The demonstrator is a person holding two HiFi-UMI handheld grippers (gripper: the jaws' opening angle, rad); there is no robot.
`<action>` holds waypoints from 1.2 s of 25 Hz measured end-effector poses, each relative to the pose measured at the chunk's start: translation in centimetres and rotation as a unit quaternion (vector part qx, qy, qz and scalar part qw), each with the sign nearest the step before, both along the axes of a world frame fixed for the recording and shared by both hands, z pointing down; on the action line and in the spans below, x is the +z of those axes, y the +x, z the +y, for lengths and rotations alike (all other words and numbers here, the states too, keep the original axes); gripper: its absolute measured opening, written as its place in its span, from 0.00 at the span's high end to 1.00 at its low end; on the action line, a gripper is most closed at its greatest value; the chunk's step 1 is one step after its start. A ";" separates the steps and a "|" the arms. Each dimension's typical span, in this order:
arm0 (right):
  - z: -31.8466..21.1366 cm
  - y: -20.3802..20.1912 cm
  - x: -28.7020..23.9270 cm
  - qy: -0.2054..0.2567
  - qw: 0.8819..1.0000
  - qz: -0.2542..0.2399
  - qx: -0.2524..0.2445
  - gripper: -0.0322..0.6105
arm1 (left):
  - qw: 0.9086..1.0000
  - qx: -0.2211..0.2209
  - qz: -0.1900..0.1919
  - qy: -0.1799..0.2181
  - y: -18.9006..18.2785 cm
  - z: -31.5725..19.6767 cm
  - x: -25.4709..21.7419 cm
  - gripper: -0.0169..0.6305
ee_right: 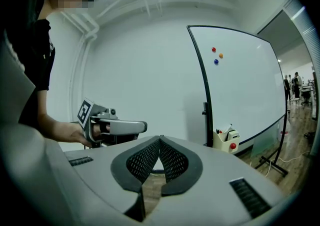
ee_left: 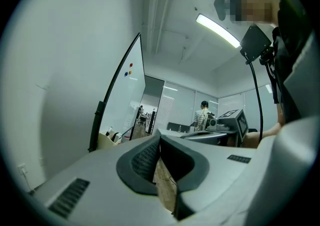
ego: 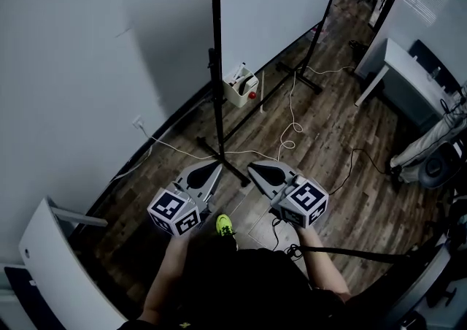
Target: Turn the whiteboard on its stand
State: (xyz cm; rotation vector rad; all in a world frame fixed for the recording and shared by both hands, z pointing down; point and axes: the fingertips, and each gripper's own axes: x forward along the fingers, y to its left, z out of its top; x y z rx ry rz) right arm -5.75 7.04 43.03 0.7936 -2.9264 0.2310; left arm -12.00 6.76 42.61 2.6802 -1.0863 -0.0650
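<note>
1. Both tools are up in front of the person, side by side. The left gripper (ego: 211, 169) has its jaws pressed together with nothing between them, and its own view (ee_left: 160, 139) shows the same.
2. The right gripper (ego: 255, 169) matches it, mesh pads meeting at the tips and empty (ee_right: 160, 140).
3. The large white whiteboard in a black frame (ego: 281, 7) stands ahead on its black floor stand (ego: 232, 172). The grippers are apart from it; nothing is touching.
4. The key relation: its near black upright post (ego: 216, 66) rises straight ahead, roughly between the two grippers' lines and a little closer to the left one.
5. From that post the board's long edge runs away up and to the right in the head view, so the face (ee_right: 240, 80) opens towards the right gripper, while the left gripper sees the panel almost edge-on (ee_left: 127, 95).
6. My read: the near post is the handle for turning it, and the left gripper is better placed for it.
</note>
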 end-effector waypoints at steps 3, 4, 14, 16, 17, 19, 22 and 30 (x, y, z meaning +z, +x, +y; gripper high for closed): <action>-2.0 -1.1 -0.2 0.002 1.000 -0.001 0.006 0.96 | 1.000 0.017 0.000 -0.003 -0.3 -1.9 0.1 0.95; -2.8 -1.5 -0.3 0.004 1.000 -0.001 0.008 0.96 | 1.000 0.022 -0.002 -0.004 -0.4 -2.6 0.1 0.95; -8.1 -3.1 0.0 0.005 0.999 0.006 0.034 0.96 | 0.999 0.048 -0.010 0.008 -2.0 -8.8 -0.1 0.95; -8.8 -2.8 0.1 0.003 0.999 0.008 0.039 0.96 | 0.999 0.047 -0.011 0.012 -2.1 -9.7 -0.3 0.95; -9.1 -2.7 0.2 0.002 0.999 0.008 0.041 0.96 | 0.999 0.047 -0.012 0.014 -2.1 -10.1 -0.4 0.95; -9.8 -2.4 0.3 0.002 0.999 0.009 0.044 0.96 | 0.999 0.047 -0.016 0.019 -2.0 -11.2 -0.7 0.95; -10.8 -2.0 0.6 0.000 0.999 0.009 0.039 0.96 | 0.999 0.037 -0.022 0.032 -2.1 -13.1 -1.3 0.95; -14.3 -1.0 0.1 -0.001 1.000 0.005 0.011 0.96 | 0.998 -0.009 -0.038 0.053 -2.3 -19.0 -3.3 0.83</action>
